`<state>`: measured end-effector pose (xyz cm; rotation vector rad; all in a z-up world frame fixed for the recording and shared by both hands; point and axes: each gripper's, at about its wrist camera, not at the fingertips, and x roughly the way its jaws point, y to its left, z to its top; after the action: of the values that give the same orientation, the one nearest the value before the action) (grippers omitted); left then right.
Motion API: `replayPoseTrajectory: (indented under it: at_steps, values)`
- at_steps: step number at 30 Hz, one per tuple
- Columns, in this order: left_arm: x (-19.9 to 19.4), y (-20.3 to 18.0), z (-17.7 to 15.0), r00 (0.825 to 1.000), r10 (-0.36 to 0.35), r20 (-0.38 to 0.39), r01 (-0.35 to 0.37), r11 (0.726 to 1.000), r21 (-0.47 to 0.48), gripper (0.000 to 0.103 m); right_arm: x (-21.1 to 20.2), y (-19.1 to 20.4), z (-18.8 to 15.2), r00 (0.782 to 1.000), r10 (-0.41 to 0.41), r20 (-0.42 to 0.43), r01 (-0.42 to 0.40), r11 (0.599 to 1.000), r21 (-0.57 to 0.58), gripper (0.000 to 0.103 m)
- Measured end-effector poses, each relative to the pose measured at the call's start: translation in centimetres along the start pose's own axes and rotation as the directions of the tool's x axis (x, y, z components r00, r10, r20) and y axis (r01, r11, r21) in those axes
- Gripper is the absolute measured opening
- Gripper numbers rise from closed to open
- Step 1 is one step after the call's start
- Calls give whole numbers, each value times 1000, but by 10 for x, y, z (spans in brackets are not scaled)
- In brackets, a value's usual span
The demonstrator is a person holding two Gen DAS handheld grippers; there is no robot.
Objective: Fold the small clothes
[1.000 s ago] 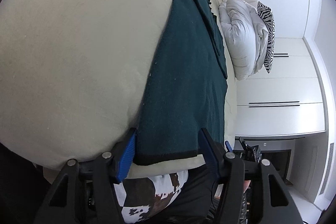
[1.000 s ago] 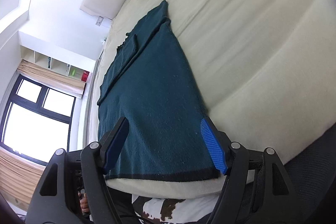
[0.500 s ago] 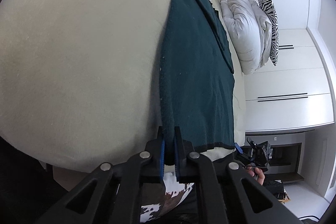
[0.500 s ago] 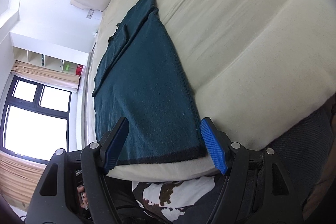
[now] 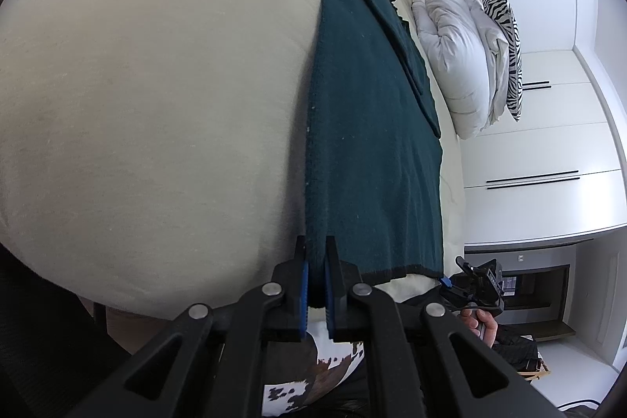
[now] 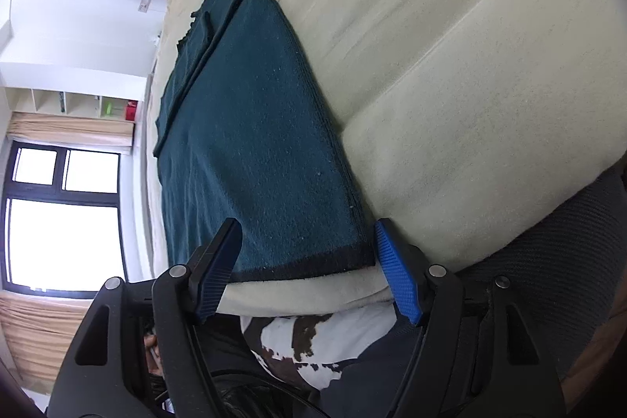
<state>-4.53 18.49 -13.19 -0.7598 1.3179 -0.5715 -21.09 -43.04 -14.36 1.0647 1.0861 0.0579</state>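
Cream bed (image 5: 137, 104) carries a dark-teal knitted garment (image 5: 372, 163); left hand-held gripper (image 5: 316, 261) pinches its near corner, right hand-held gripper (image 6: 305, 253), jaws just narrowing, straddles the opposite corner ungripped.

no readable text, label, brand or number anywhere in either view.

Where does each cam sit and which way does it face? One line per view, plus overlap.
Left wrist: on the left gripper, angled down along the bed; jaws shut on the green garment near corner; right gripper and hand visible.
Right wrist: on the right gripper, angled down at the garment's other near corner; jaws open, just been closing, straddling the hem; person's patterned top shows.
Shared: garment, bed.
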Motion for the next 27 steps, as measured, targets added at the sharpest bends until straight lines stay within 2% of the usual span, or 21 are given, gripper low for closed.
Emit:
replayPoseTrajectory:
  at_steps: [2,4,6,8,12,21,27]
  values:
    - [-1,1,0,1000,-2,2,2,1000,0,7,0,-3,0,1000,19,1,-19,1000,5,60]
    - [-2,1,-1,1000,-7,5,7,1000,5,7,0,-4,0,1000,17,-6,-17,1000,-4,51]
    - [-5,1,-2,1000,-15,11,15,1000,14,7,3,-4,0,1000,12,-19,-12,1000,-9,34]
    - [-7,-1,-2,1000,-23,17,22,999,23,7,5,-2,-1,1000,6,-23,-6,1000,-26,29]
    - [-10,1,-2,999,-29,26,28,999,24,7,4,5,-2,1000,-1,-9,1,998,-68,9]
    - [-15,3,-5,999,-39,37,38,999,34,6,-4,19,-5,998,-38,42,43,989,-139,5]
    - [-24,-4,-3,996,-68,66,66,997,38,6,-14,39,-6,996,-18,84,34,981,-193,4]
